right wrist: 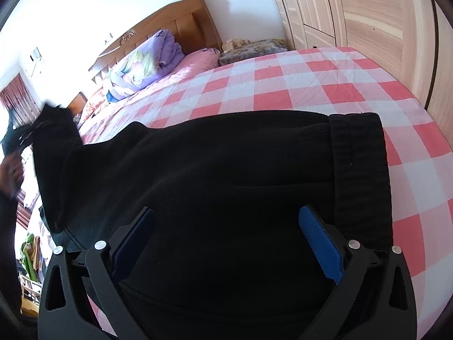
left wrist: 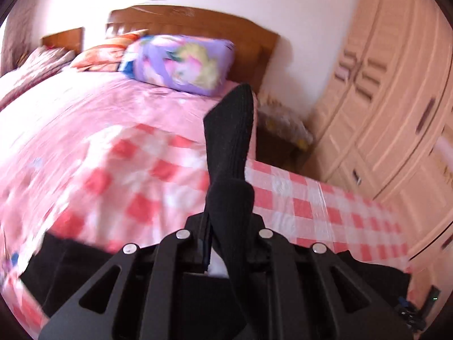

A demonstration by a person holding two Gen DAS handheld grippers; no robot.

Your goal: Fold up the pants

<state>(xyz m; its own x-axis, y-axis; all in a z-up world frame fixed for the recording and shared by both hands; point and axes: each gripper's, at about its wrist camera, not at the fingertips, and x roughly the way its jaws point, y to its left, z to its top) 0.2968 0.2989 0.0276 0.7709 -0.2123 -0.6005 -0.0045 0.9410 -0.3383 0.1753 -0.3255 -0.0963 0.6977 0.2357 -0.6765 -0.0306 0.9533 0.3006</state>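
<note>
We saw the black pants (right wrist: pixel 215 175) lying across the near part of the bed (right wrist: pixel 325 90), on a red-and-white checked sheet (right wrist: pixel 271 79). The fabric was thick and matte, with fine ribbing where it caught the light. Its waistband (right wrist: pixel 358 170) lay flat toward the right of the right wrist view, a stitched seam running along it, well short of the bed's right edge. The leg end was lifted off the sheet at the left, where a strip of the ribbed cloth stood up out of the left claw (left wrist: pixel 223 226). That claw was clenched on the pants, its jaws nearly together with the cloth pinched between them.

The right claw (right wrist: pixel 226 243) was released, its blue pads (right wrist: pixel 320 243) standing wide apart above the broad middle of the pants; we could not tell whether they touched the cloth.

Beyond the pants the checked sheet ran bare toward the head of the bed, then gave way to a pink cover (left wrist: pixel 93 104). A folded purple quilt (left wrist: pixel 181 62) with a printed pattern lay against the wooden headboard (left wrist: pixel 198 19), an orange pillow (left wrist: pixel 104 53) just beside it. A pale wooden wardrobe (left wrist: pixel 388 90) stood near the right side of the bed, and a low stand with a patterned cloth (right wrist: pixel 252 49) sat between it and the headboard. The left wrist view was blurred.
</note>
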